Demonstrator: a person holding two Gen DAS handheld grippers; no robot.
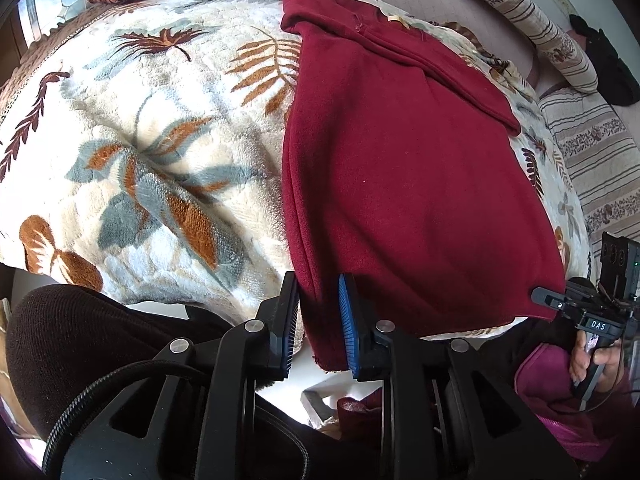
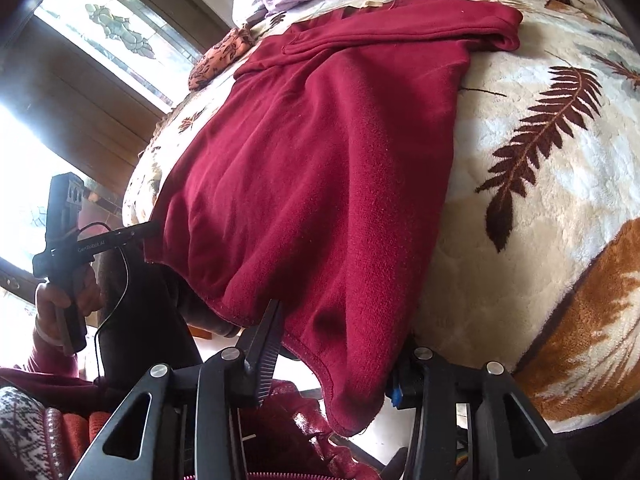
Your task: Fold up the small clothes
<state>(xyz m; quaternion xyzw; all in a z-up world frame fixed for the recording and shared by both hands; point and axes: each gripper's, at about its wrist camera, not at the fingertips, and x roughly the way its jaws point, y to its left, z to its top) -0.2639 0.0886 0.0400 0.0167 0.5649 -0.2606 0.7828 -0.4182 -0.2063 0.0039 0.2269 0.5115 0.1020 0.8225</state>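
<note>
The maroon sweatshirt (image 1: 400, 168) lies part-folded on the leaf-print fleece blanket (image 1: 140, 152), near hem hanging over the edge, likely so each corner can be gripped and carried far for the next fold; the left gripper (image 1: 318, 320) straddles the left corner, jaws spread; the right gripper (image 2: 340, 360) straddles the right corner (one finger hidden), apparently unclamped; a patterned window (image 2: 120, 36) stands far left.
</note>
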